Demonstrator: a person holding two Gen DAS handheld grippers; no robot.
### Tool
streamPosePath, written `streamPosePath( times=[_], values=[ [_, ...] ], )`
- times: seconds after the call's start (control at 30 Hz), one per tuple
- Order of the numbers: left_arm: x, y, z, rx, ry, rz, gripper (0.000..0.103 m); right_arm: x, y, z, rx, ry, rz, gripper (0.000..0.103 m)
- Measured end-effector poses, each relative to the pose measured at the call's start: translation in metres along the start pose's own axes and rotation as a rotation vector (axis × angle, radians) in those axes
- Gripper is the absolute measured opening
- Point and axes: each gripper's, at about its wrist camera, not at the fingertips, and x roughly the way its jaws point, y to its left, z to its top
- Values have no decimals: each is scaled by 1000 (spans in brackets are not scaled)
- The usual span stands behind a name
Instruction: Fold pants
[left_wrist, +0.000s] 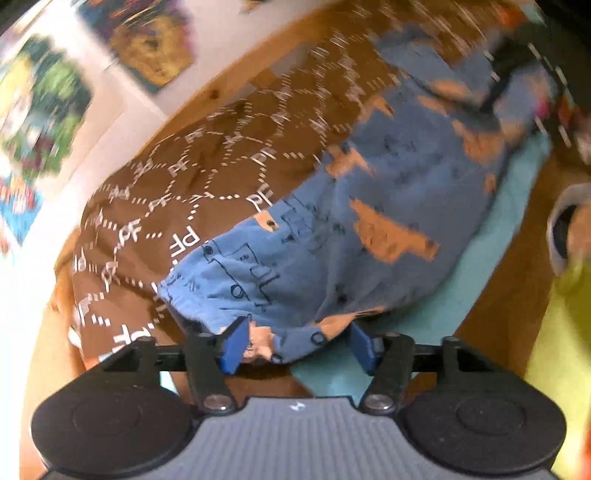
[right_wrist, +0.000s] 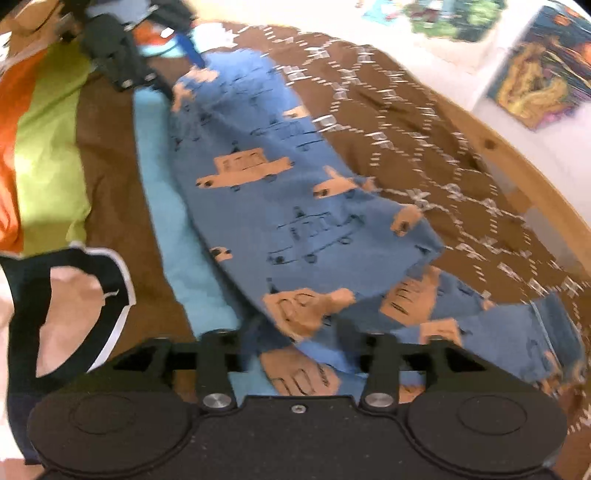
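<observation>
Blue pants (left_wrist: 369, 229) printed with orange cars lie folded lengthwise on a brown patterned bed cover (left_wrist: 207, 158). In the left wrist view my left gripper (left_wrist: 299, 347) stands open. Its blue pads (left_wrist: 234, 345) sit either side of the pants' near end without pressing it. In the right wrist view the pants (right_wrist: 277, 184) stretch away from my right gripper (right_wrist: 301, 339), which is open too, with the cuff end lying loose between its blurred dark fingers. The left gripper (right_wrist: 147, 55) shows at the pants' far end. The right gripper (left_wrist: 517, 66) is a dark blur at the top right of the left wrist view.
A light blue stripe (right_wrist: 173, 206) of the cover runs along the pants, with green (right_wrist: 51, 155) and orange (right_wrist: 9, 122) stripes beyond it. A black and white garment (right_wrist: 66, 295) lies near my right gripper. A wooden bed frame (right_wrist: 517, 166) and a wall with pictures (right_wrist: 539, 74) border the far side.
</observation>
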Motion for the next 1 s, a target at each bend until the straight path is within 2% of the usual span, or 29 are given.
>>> streamPosePath(
  times=[0.03, 0.07, 0.1, 0.2, 0.3, 0.4, 0.57, 0.63, 0.7, 0.73, 0.93, 1.0],
  values=[
    [-3, 1, 4, -61, -20, -14, 80, -7, -4, -1, 36, -10, -13, 81],
    [-5, 2, 9, -113, -45, -24, 90, -15, -8, -3, 74, -21, -27, 86],
    [-6, 1, 16, -149, -72, -33, 96, -22, -11, -5, 109, -30, -45, 92],
    [0, -7, 41, -228, -145, -97, 102, -42, -21, -17, 198, -25, -137, 101],
    [17, -20, 71, -294, -188, -214, 103, -59, -33, -33, 303, -6, -251, 102],
    [35, -37, 103, -313, -212, -323, 103, -74, -49, -52, 448, 18, -343, 102],
    [62, -82, 145, -319, -232, -485, 103, -92, -84, -79, 727, -22, -376, 102],
    [70, -96, 151, -307, -238, -537, 100, -93, -97, -81, 780, -26, -368, 102],
    [81, -105, 153, -306, -224, -587, 90, -93, -108, -81, 806, -24, -347, 102],
    [86, -108, 154, -312, -211, -604, 89, -93, -115, -80, 818, -37, -327, 102],
    [113, -102, 153, -451, -153, -653, 72, -78, -149, -64, 871, -125, -164, 102],
    [124, -102, 156, -491, -111, -661, 58, -66, -159, -49, 870, -124, -142, 102]
  ],
)
